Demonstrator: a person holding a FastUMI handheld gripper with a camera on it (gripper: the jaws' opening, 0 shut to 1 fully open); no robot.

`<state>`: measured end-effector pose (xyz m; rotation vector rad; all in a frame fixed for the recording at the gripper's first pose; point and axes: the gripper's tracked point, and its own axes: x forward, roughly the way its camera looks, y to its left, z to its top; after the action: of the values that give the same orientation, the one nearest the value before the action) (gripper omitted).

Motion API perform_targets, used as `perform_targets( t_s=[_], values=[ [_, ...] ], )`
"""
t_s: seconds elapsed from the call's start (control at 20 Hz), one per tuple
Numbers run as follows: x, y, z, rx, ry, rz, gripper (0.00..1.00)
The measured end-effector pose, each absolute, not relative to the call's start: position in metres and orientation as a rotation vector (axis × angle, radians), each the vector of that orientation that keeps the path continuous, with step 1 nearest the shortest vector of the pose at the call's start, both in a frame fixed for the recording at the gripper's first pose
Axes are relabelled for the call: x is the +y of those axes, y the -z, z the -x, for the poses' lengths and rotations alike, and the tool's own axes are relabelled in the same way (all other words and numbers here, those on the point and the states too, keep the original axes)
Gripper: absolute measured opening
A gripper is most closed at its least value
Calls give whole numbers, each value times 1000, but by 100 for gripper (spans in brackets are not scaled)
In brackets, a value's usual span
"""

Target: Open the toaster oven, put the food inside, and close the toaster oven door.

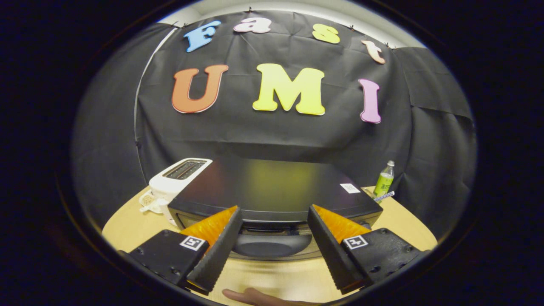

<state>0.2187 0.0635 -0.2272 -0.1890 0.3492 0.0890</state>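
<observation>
Ribbed gripper [275,212] fingers spread wide, empty, over the glossy boxy toaster oven [272,191] handle [272,244]; white toaster [178,178] and green bottle [384,179] behind on wooden table [127,229].

I've got the gripper [275,216] spread wide, fingers touching nothing, hovering over the front edge of the black toaster oven [272,189]. Its dark handle [272,244] sits between the fingers, lower down. A white toaster [176,180] stands beside the oven, a green bottle [384,179] beyond it on the wooden table [272,276]. A fingertip [250,296] pokes in below.
</observation>
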Motion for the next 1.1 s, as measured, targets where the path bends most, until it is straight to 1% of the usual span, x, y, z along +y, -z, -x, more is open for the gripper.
perform_targets(
  t_s=[0.2,0.55,0.75,1.1],
  values=[
    [58,227,-214,322,-76,139,100],
    [55,234,-201,359,-111,107,100],
    [46,259,-156,419,-137,82,100],
    [32,298,-126,434,-152,113,100]
  ],
)
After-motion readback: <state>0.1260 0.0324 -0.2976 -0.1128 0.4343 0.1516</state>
